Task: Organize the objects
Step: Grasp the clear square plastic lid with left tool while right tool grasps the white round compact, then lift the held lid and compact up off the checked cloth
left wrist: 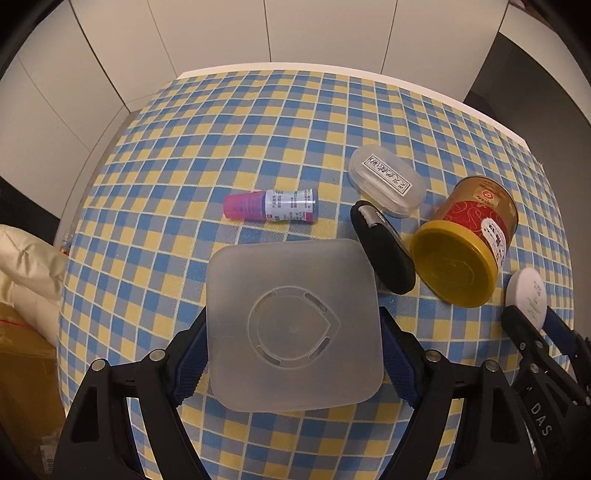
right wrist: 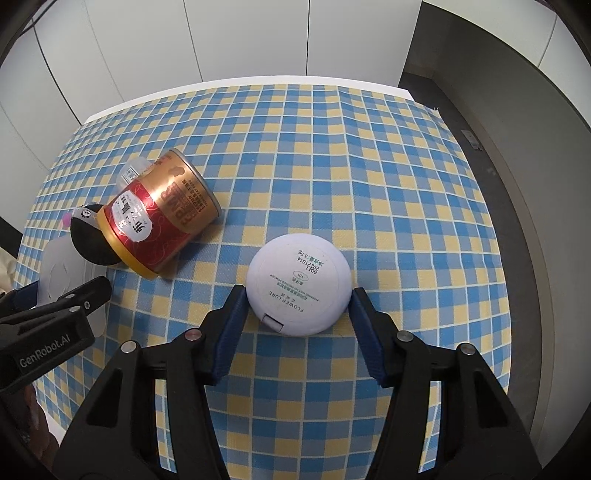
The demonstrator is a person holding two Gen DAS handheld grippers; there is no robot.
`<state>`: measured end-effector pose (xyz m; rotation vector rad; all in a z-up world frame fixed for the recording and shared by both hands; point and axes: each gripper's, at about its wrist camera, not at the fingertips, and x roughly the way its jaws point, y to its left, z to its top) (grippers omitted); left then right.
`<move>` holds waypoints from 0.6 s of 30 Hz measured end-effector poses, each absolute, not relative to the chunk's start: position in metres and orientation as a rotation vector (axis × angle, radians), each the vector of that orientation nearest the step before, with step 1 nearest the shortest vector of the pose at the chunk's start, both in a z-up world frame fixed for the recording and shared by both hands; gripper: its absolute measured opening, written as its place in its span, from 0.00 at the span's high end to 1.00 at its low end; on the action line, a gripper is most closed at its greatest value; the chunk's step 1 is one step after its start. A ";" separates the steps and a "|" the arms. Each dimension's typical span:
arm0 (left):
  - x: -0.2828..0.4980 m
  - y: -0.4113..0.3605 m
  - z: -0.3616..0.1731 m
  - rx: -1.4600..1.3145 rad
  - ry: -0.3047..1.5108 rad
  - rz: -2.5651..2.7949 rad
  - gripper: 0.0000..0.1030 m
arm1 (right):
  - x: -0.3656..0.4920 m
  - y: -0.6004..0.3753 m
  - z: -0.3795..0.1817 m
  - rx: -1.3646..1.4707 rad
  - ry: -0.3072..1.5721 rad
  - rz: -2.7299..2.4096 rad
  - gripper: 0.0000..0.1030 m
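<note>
Two grippers work over a checked cloth (left wrist: 280, 122). We see the right gripper (right wrist: 298, 299) closed on a white compact (right wrist: 298, 283), its blue pads pressing the compact's left and right rims while the compact lies label-up on the cloth. The left gripper (left wrist: 293, 354) straddles a frosted square lid (left wrist: 293, 325) that lies flat near the front of the table; its jaws stand wide, the pads at the lid's two sides, and we cannot tell whether they touch it. Just right of the lid lies a black oval case (left wrist: 384, 251), touching a gold and red tin (left wrist: 469, 236) tipped on its side with its yellow lid facing the camera. Behind the case sits a clear oblong box (left wrist: 388, 181) bearing a white label. A small bottle (left wrist: 271, 206) with a pink cap lies on its side beyond the lid, apart from the rest. White cabinet doors (left wrist: 207, 33) stand behind the table.
</note>
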<state>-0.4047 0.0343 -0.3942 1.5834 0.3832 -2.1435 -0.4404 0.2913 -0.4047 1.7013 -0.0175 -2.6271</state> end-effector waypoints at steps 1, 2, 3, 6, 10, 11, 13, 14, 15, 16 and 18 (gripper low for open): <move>-0.406 0.034 -0.393 1.582 0.369 -2.143 0.20 | -0.440 0.291 -0.404 1.700 -0.019 -2.629 0.43; -0.407 0.035 -0.392 1.580 0.353 -2.142 0.20 | -0.440 0.290 -0.404 1.700 -0.021 -2.629 0.43; -0.408 0.035 -0.393 1.583 0.341 -2.140 0.20 | -0.441 0.292 -0.404 1.700 -0.023 -2.628 0.43; -0.416 0.045 -0.384 1.596 0.334 -2.137 0.20 | -0.441 0.301 -0.397 1.695 -0.026 -2.635 0.43; -0.419 0.050 -0.364 1.586 0.332 -2.143 0.20 | -0.448 0.313 -0.385 1.679 -0.024 -2.648 0.43; -0.418 0.049 -0.360 1.582 0.333 -2.146 0.20 | -0.449 0.315 -0.383 1.675 -0.026 -2.650 0.43; -0.422 0.047 -0.347 1.569 0.335 -2.153 0.20 | -0.449 0.316 -0.377 1.671 -0.025 -2.653 0.43; -0.420 0.044 -0.340 1.563 0.334 -2.156 0.20 | -0.451 0.320 -0.374 1.667 -0.024 -2.657 0.43; -0.422 0.045 -0.333 1.553 0.331 -2.162 0.20 | -0.454 0.322 -0.371 1.663 -0.022 -2.662 0.43; -0.425 0.044 -0.328 1.546 0.330 -2.166 0.20 | -0.456 0.324 -0.366 1.659 -0.022 -2.666 0.43; -0.427 0.044 -0.316 1.531 0.331 -2.173 0.20 | -0.461 0.329 -0.357 1.652 -0.026 -2.671 0.43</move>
